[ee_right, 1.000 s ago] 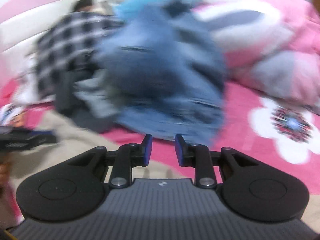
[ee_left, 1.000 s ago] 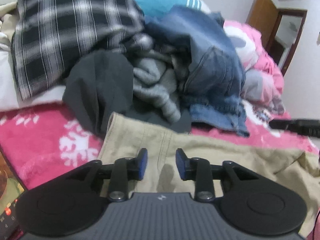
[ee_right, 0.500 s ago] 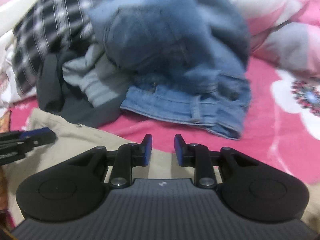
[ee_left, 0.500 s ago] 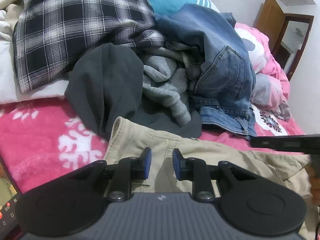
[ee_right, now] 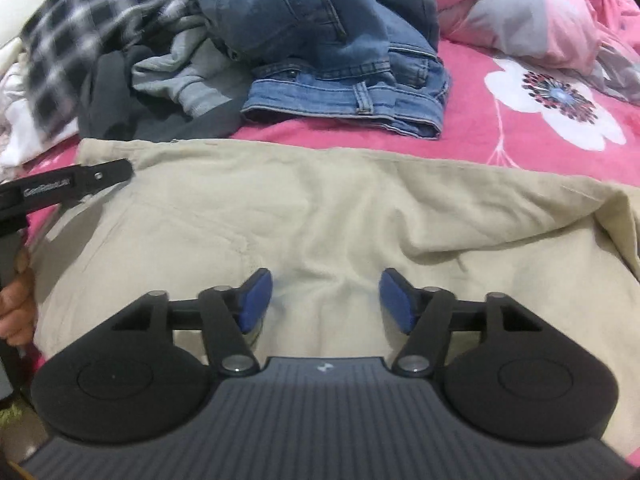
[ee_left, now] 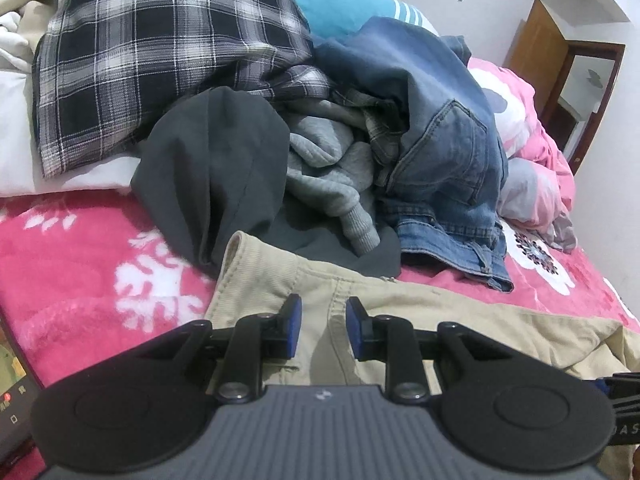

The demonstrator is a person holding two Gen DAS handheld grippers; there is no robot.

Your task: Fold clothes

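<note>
Opening over creased khaki cloth (ee_right: 320,216), right gripper (ee_right: 326,300) grips nothing (left gripper (ee_left: 320,326) narrowly parted, empty).

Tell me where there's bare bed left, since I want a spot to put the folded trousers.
Bare pink blanket lies right of the jeans, between the beige trousers and the pink pillows. Another bare patch lies left of the trousers, below the checked shirt. The middle, behind the trousers, is crowded with piled clothes.
</note>
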